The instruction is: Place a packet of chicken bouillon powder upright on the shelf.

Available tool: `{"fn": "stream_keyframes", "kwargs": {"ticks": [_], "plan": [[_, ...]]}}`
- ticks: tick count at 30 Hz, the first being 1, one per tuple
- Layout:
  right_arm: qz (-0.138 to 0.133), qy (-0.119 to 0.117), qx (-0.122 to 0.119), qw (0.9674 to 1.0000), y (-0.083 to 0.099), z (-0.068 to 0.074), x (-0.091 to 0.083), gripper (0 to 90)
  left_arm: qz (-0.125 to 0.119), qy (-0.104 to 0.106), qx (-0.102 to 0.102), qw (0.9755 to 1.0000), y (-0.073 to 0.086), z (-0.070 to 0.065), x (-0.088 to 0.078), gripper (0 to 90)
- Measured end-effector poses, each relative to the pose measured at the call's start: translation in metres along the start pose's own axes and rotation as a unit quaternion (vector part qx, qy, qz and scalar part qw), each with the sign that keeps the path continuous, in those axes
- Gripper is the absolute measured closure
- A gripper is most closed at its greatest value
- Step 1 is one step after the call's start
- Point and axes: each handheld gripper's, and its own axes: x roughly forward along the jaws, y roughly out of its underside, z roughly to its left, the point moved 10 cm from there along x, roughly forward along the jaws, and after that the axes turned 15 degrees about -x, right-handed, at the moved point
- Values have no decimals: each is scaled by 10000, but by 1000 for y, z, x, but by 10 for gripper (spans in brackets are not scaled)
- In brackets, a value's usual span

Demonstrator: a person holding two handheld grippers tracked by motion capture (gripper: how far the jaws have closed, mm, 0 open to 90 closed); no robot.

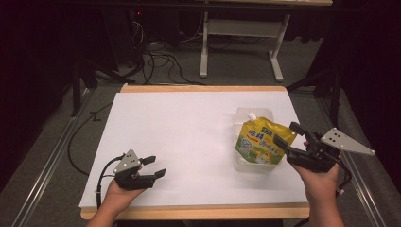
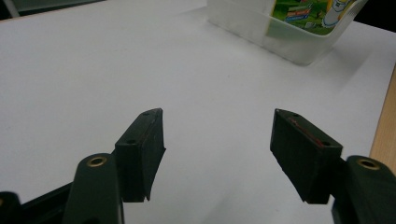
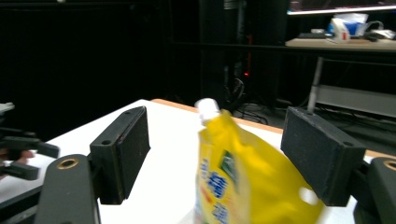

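Note:
A yellow spouted pouch (image 1: 259,141) with a white cap stands leaning in a clear plastic tub (image 1: 246,165) on the right of the white table. My right gripper (image 1: 287,134) hovers at the pouch's right edge. In the right gripper view its jaws (image 3: 215,140) are spread wide, with the pouch (image 3: 243,177) between and just beyond them and a gap on the left side; I count it open. My left gripper (image 1: 157,166) rests low near the front left of the table, open and holding nothing (image 2: 217,135).
The white table top (image 1: 189,132) has a wooden edge at front and back. The tub (image 2: 280,44) sits ahead of the left gripper. Cables and a white desk frame (image 1: 204,47) are on the floor beyond the table.

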Motion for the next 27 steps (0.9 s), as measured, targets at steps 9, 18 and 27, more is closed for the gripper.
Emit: {"fn": "stream_keyframes", "kwargs": {"ticks": [9, 18, 27], "plan": [[-19, -554, -200, 9983, -7, 42, 19, 224, 28, 36, 28, 10000, 2, -3, 1, 354], [273, -1154, -347, 9923, 12, 91, 50, 215, 91, 76, 61, 9999, 6, -7, 2, 354], [749, -1636, -183, 9835, 58, 129, 79, 223, 129, 87, 92, 9998, 7, -7, 1, 355]]}}
